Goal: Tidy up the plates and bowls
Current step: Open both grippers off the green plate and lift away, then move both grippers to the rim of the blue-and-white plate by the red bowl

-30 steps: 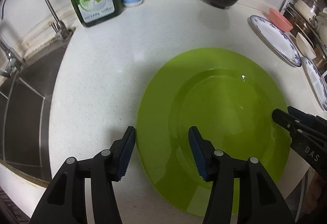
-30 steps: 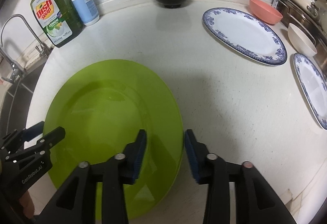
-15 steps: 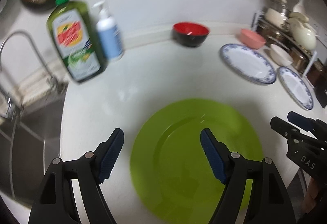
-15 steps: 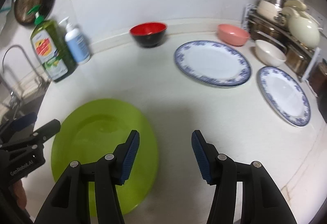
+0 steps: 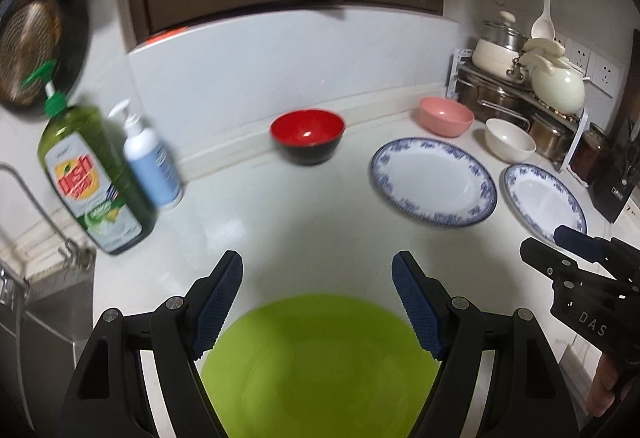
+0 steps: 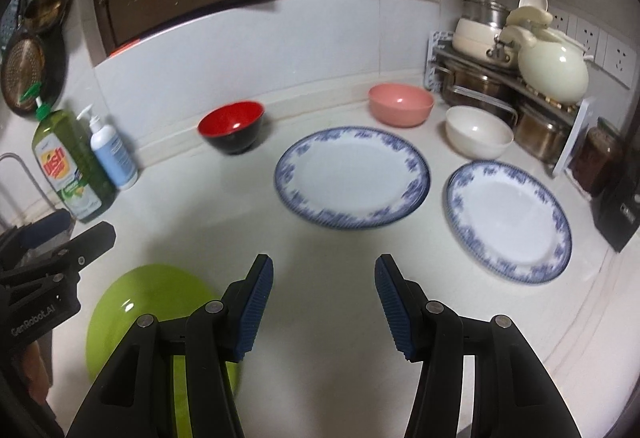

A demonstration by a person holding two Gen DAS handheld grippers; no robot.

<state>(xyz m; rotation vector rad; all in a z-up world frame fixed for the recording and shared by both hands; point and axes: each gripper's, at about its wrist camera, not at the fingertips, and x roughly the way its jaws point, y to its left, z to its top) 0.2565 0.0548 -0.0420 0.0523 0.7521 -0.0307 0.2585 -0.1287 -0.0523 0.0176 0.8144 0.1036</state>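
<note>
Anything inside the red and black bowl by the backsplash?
The red and black bowl shows only a bare red interior with a glare spot. Its near wall hides part of the bottom, so that part is unconfirmed.

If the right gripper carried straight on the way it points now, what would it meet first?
Probably the nearer blue-rimmed plate: the open right gripper points at it across bare counter, though depth is unclear.
</note>
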